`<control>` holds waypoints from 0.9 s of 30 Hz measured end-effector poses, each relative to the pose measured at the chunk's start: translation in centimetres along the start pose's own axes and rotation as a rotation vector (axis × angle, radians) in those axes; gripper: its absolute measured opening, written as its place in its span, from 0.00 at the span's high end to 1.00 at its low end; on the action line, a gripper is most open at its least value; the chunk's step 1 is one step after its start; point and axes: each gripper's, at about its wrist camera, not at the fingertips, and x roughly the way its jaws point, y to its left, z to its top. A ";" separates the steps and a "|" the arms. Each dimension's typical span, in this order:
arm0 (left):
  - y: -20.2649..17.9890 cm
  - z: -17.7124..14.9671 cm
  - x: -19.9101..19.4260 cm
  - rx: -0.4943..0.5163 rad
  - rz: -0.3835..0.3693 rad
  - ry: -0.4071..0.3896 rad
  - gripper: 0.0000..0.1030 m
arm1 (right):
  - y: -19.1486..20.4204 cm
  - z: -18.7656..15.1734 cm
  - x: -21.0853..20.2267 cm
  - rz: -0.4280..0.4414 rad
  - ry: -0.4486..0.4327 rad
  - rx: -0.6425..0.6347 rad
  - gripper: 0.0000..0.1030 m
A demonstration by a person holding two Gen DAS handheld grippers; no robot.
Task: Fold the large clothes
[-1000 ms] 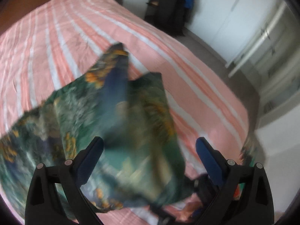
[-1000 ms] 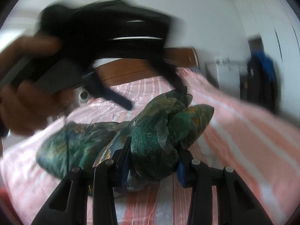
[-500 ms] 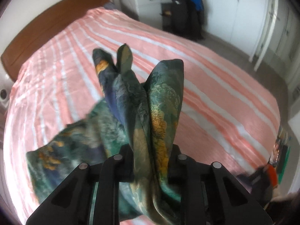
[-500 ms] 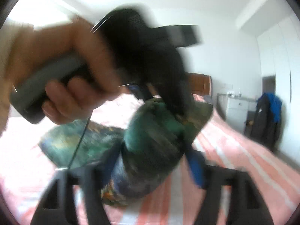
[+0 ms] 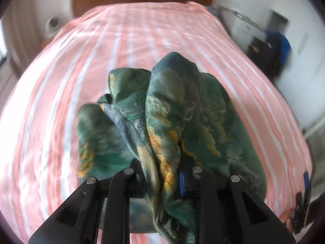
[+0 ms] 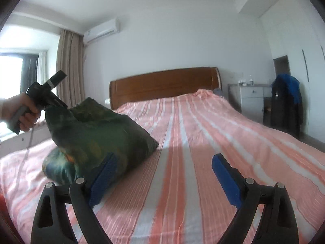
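A large green garment (image 5: 182, 109) with yellow and blue print is bunched up. My left gripper (image 5: 162, 174) is shut on a thick fold of it and holds it above the bed. In the right wrist view the garment (image 6: 95, 134) hangs from the left gripper (image 6: 43, 99) at the left, its lower end resting on the striped bedspread (image 6: 213, 142). My right gripper (image 6: 162, 174) is open and empty, low over the bed, just right of the garment.
A pink and white striped bedspread (image 5: 142, 40) covers the whole bed. A wooden headboard (image 6: 164, 83) stands at the far end. A white cabinet (image 6: 247, 97) and dark hanging clothes (image 6: 286, 101) stand at the right. A window and curtain (image 6: 69, 67) are at the left.
My right gripper has let go of the garment and opened. My left gripper closed on the garment, lifted it and swung to face the headboard.
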 end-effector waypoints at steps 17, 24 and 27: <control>13.5 -7.6 4.2 -0.275 -0.244 -0.059 0.77 | 15.7 5.5 20.4 0.399 0.471 -0.126 0.12; 15.7 -9.4 1.3 -0.324 -0.192 -0.118 0.21 | 19.5 0.8 24.3 0.355 0.688 -0.291 0.05; 16.5 -11.8 -1.3 -0.339 -0.100 -0.182 0.16 | 18.5 5.1 22.6 0.315 0.598 -0.259 0.06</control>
